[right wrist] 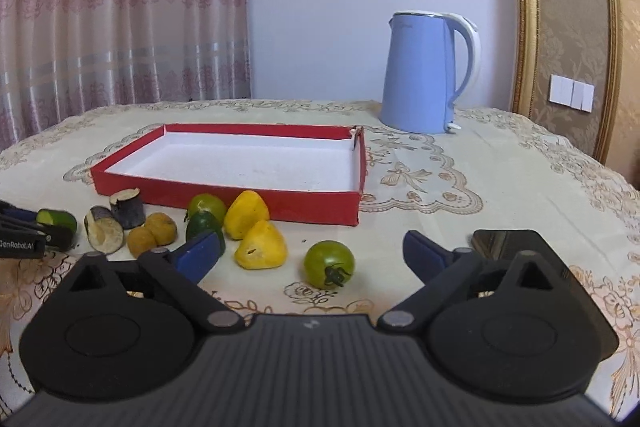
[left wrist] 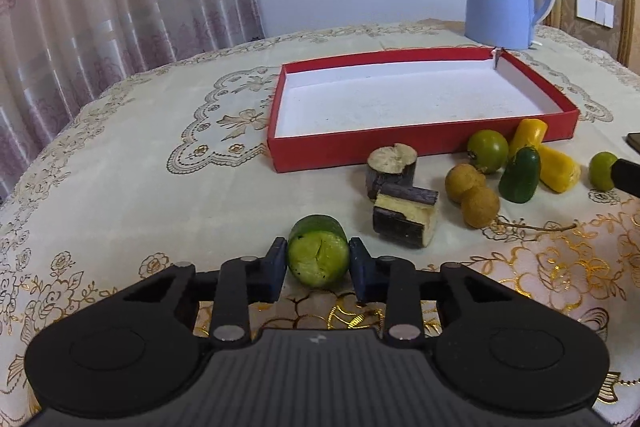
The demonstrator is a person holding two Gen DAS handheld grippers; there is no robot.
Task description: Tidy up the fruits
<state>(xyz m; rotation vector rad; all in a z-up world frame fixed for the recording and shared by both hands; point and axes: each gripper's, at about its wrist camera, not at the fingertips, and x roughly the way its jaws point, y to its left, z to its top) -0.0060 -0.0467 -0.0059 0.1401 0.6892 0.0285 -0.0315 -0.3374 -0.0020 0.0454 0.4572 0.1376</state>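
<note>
Inside, red tray (left wrist: pixel 420 143) holds nothing; fruit pieces (left wrist: pixel 472 187) lie beside it.

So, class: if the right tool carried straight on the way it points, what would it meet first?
Probably the green tomato. It lies on the tablecloth just ahead of the right tool, roughly centred between its open fingers. Past it stands the red box. Depth is hard to judge in this fisheye view.

A home dining or living room: a round table (right wrist: pixel 500 167) under an embroidered floral tablecloth (left wrist: pixel 120 155), pink patterned curtains (right wrist: pixel 120 27), a blue electric kettle (right wrist: pixel 420 75), a gilt-framed wall panel (right wrist: pixel 568 27) and white wall switches (right wrist: pixel 571 93)
</note>
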